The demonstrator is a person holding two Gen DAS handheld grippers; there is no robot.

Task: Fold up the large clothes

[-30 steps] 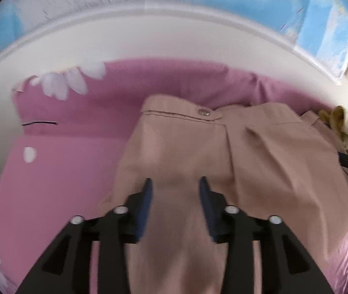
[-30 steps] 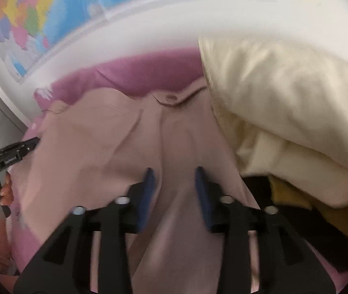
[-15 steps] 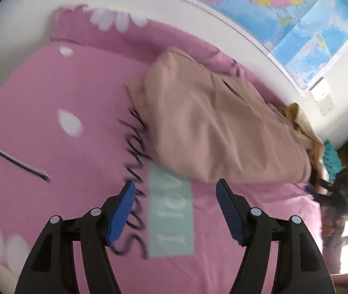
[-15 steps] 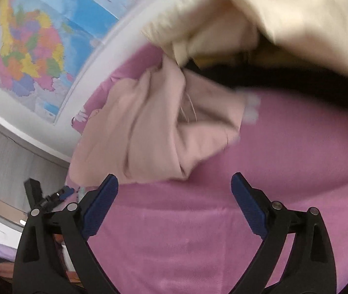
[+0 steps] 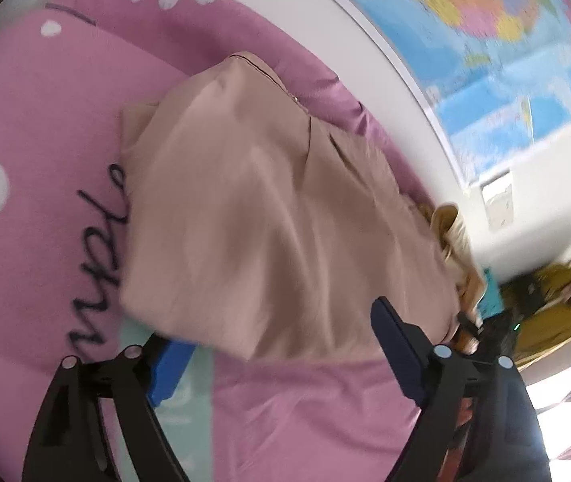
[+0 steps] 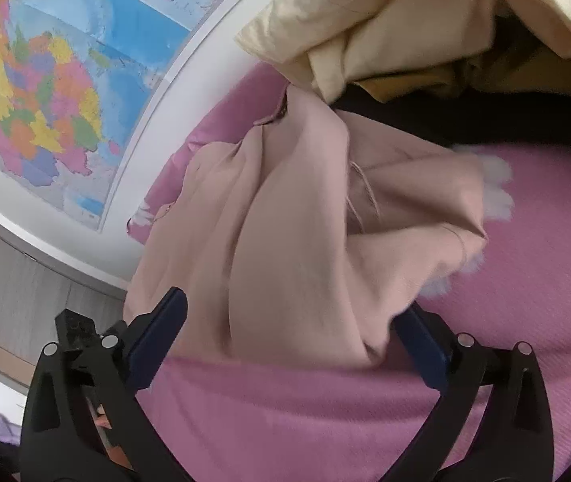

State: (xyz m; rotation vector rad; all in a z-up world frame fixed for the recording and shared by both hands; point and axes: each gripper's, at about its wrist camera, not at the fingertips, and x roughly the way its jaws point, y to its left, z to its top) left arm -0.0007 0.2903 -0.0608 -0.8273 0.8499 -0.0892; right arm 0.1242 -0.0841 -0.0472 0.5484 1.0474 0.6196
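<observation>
A beige pair of trousers [image 5: 269,217] lies folded on a pink bedspread [image 5: 36,128], its waistband toward the wall. My left gripper [image 5: 281,345] is open, its blue pads at either side of the garment's near folded edge. In the right wrist view the same beige garment [image 6: 285,241] lies bunched on the pink spread [image 6: 325,413]. My right gripper [image 6: 289,333] is open wide, with the fabric's near end between its pads. Neither gripper holds cloth.
A pile of cream and yellow clothes [image 6: 426,28] with dark fabric under it lies right of the trousers. A map [image 6: 64,92] hangs on the white wall behind the bed. The bedspread has black lettering [image 5: 100,249] and white petals.
Both grippers were narrow over the trousers a second ago. They opened wide, pulled back, then moved in again to the folded garment's near edge.
</observation>
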